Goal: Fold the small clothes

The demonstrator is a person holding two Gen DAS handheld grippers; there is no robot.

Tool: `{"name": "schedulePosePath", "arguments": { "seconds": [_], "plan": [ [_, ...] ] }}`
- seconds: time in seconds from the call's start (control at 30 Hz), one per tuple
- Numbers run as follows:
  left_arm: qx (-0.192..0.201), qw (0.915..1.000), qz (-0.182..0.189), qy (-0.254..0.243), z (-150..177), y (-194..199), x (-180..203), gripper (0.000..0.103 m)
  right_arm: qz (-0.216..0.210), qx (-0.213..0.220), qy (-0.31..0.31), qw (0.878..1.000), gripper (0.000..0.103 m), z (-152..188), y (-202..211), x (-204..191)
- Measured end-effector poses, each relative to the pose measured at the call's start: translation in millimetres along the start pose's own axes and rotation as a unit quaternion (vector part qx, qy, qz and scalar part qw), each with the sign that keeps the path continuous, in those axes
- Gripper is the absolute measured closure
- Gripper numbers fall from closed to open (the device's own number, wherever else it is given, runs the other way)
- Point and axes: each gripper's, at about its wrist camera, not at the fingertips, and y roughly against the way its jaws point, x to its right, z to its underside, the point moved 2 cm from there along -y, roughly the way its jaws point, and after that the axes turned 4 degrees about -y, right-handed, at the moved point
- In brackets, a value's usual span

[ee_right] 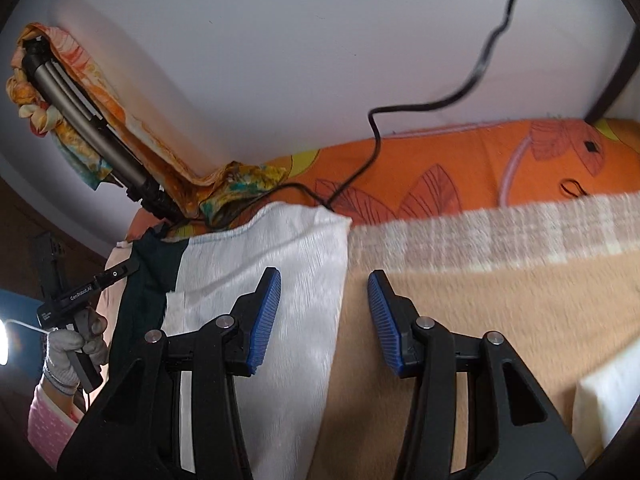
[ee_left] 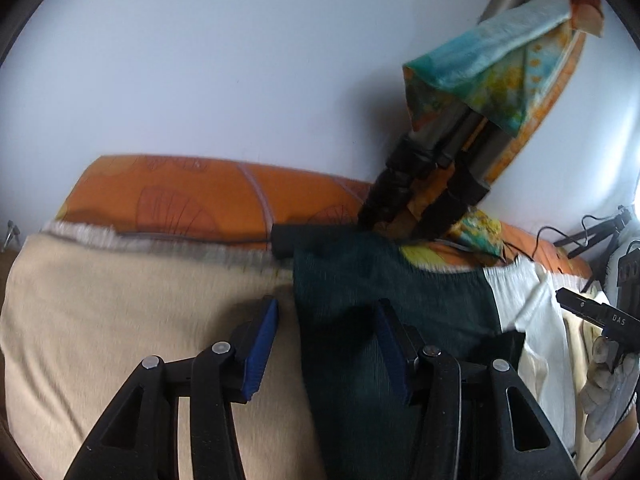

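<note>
A small garment lies flat on a beige blanket [ee_left: 120, 320]. It is half dark green [ee_left: 360, 304] and half white [ee_right: 280, 280]. In the left wrist view my left gripper [ee_left: 326, 344] is open, its jaws straddling the garment's green left edge, just above it. In the right wrist view my right gripper [ee_right: 324, 316] is open, its jaws straddling the white right edge of the garment. The white half [ee_left: 524, 312] also shows at the right in the left wrist view. The green half [ee_right: 148, 276] shows at the left in the right wrist view. The left gripper's body [ee_right: 80, 292] shows there in a gloved hand.
An orange leaf-print pillow [ee_left: 208, 196] lies along the white wall behind the blanket. A tripod [ee_left: 432, 176] draped with a colourful cloth [ee_left: 500, 76] leans at the garment's far edge. A black cable [ee_right: 400, 120] runs over the pillow. A folded cream item [ee_right: 608, 396] lies at the right.
</note>
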Motion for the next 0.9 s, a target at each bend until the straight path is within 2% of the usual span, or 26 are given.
{"name": "schedulePosePath", "arguments": {
  "seconds": [0.13, 0.17, 0.2, 0.27, 0.3, 0.33, 0.43, 0.6, 0.9],
  "plan": [
    [0.001, 1.0000, 0.001, 0.008, -11, -10, -2, 0.054, -0.007, 0.000, 0.005, 1.000, 0.055, -10, -15, -8],
    [0.003, 1.0000, -0.002, 0.008, -11, -11, -1, 0.061, -0.009, 0.002, 0.006, 1.000, 0.055, -12, -17, -11],
    [0.005, 0.9999, -0.008, 0.005, -12, -14, 0, 0.075, -0.009, 0.003, 0.006, 1.000, 0.055, -13, -19, -12],
    [0.008, 0.9997, -0.021, -0.009, -12, -19, 5, 0.088, -0.002, 0.004, 0.014, 1.000, 0.068, -13, -24, -17],
    [0.010, 0.9995, -0.023, -0.020, -12, -20, 9, 0.101, 0.005, 0.002, 0.018, 1.000, 0.084, -13, -26, -19],
    [0.010, 0.9992, -0.022, -0.031, -11, -21, 13, 0.102, 0.012, 0.000, 0.021, 1.000, 0.091, -13, -29, -22],
    [0.023, 0.9982, -0.023, -0.051, -9, -16, 21, 0.103, 0.019, 0.008, 0.036, 0.999, 0.097, -11, -26, -29],
    [0.041, 0.9983, 0.000, -0.041, -5, 3, 27, 0.103, 0.015, 0.028, 0.041, 0.999, 0.098, -9, -5, -36],
    [0.074, 0.9943, 0.011, -0.075, 21, 72, 47, 0.103, -0.008, 0.052, 0.065, 0.996, 0.098, 12, 61, -66]
  ]
}}
